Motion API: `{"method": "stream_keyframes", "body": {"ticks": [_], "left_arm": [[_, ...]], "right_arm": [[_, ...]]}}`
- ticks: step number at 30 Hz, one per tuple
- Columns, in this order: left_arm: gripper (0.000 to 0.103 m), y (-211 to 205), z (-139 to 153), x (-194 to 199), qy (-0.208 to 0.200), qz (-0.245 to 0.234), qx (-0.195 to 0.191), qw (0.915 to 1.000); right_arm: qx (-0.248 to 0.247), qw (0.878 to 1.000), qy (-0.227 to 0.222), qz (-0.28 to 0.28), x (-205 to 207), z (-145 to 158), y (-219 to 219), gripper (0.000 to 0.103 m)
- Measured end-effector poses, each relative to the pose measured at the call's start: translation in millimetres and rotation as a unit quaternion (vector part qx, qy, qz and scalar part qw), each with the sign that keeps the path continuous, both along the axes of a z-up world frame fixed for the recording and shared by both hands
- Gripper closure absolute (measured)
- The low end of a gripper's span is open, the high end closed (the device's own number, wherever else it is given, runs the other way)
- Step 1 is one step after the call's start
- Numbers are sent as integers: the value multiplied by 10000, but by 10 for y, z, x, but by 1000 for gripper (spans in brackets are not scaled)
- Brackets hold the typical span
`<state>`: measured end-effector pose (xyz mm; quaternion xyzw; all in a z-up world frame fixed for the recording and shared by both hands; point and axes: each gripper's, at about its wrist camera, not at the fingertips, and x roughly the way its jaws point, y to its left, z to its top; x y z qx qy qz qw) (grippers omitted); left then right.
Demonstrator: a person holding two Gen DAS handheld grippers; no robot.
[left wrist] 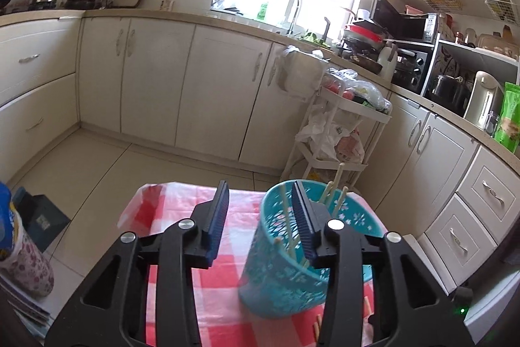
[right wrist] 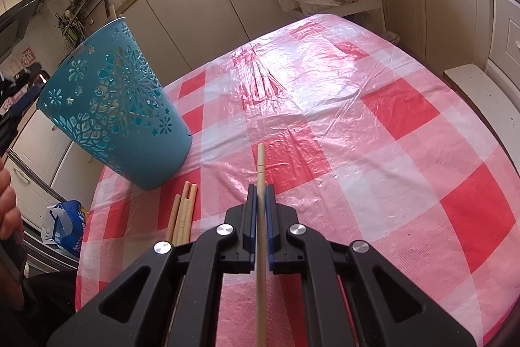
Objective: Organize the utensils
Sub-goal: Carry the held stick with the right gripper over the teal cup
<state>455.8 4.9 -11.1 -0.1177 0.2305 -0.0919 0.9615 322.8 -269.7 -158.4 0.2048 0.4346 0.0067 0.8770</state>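
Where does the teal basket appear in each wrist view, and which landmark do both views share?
Left wrist: basket lower centre-right, behind the left gripper's right finger.
Right wrist: basket at left, tilted, left of the right gripper.
Shared landmark: checked tablecloth.

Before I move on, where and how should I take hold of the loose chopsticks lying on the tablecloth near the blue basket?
Take the loose chopsticks across their shafts near the far ends, one at a time. They lie flat and side by side on the tablecloth, so come from above with the fingers straddling a stick's width. The near ends are hidden behind the right hand-held gripper, already shut on one chopstick.
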Motion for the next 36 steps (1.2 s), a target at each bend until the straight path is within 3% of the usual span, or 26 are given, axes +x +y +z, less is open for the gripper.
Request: {"method": "stream_keyframes", "body": {"ticks": [7,13,23,29,36], "left_arm": [[60,204,-97,20,155,203,-74,9996],[59,267,-83,47,179,244,-102,9995],[58,310,-53,62,213,251,-198,9993],[58,321,-48,73,232,236,-240,9992],[58,354,-39,77,269,297,-338,9986]], "right_arm": [[-29,9998,-210,-26,-47,61,-17,97],[421,9961,-777,57,-159,281,-98,97],[693,9843,-1601,271,-283,899,-15,97],[597,9722,-2226,404,-237,1470,56,97],[415,9608,-2664,642,18,1964,234,97]]}}
